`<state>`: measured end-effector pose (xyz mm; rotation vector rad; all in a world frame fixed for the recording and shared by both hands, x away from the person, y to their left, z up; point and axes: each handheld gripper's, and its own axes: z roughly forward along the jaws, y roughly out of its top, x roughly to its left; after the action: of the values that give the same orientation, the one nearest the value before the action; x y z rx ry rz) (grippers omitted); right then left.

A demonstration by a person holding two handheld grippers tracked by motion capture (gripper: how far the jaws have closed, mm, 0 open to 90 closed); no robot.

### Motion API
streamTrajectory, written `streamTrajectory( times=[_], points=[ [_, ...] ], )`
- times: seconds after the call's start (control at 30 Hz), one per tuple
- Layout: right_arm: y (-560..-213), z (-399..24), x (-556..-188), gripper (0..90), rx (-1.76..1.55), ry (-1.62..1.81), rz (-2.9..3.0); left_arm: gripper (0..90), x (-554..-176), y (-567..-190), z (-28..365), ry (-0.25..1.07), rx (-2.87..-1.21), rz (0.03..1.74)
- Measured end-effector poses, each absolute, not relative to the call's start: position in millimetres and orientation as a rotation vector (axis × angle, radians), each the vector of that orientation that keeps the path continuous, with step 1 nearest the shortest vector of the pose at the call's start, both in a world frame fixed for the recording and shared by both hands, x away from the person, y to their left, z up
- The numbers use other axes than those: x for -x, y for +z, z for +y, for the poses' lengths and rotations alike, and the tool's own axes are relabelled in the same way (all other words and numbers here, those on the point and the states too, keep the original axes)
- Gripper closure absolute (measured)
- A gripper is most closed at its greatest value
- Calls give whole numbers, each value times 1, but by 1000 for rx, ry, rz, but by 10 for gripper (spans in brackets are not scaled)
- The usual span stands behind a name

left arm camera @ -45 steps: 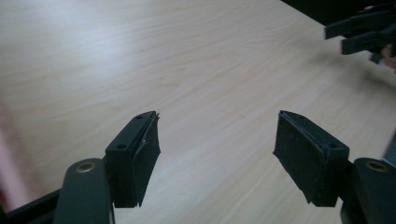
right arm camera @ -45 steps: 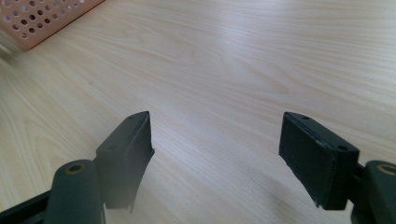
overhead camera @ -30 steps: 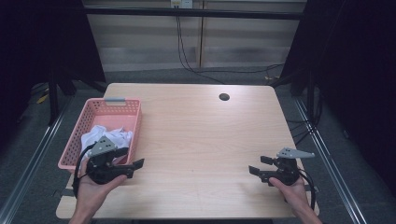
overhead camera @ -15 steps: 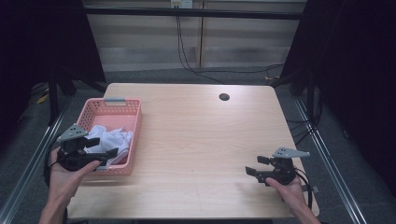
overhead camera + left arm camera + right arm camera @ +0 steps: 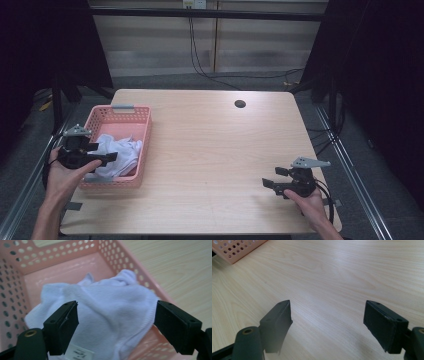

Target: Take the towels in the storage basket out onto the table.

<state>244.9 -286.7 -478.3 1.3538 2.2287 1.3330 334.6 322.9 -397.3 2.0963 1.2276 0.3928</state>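
1. High view: the left gripper point(image 5: 102, 159) hangs over the near left corner of the pink basket point(image 5: 122, 108), which sits by the left edge of the table point(image 5: 210, 150). A white cloth point(image 5: 120, 150) lies crumpled in the basket's near half. The right gripper point(image 5: 270, 182) rests close to the near right corner, by the table edge. The wide middle of the tabletop between the 2 grippers lies bare; a small dark hole point(image 5: 240, 104) sits near the far edge.
2. Left gripper view: the jaws stand wide, having just been opening, with the white cloth point(image 5: 105, 307) below them, not pinched. The basket wall point(image 5: 130, 267) runs along the right.
3. Right gripper view: the jaws stand wide over bare wood, holding nothing; a basket corner point(image 5: 234, 250) shows at top left.
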Motion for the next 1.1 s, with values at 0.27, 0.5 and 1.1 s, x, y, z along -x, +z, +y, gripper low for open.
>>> streamTrajectory(
  times=[0.27,0.5,1.1],
  points=[
    [-478,-285,-245,221,-1344,1335,2241,164,-351,-410,332,316,-2149,1231],
    [-480,-281,-247,228,-1324,1349,2274,159,-365,-415,327,317,-2218,1219],
    [-480,-281,-247,228,-1320,1355,2288,0,-387,-443,309,147,-2401,1235]
  ],
)
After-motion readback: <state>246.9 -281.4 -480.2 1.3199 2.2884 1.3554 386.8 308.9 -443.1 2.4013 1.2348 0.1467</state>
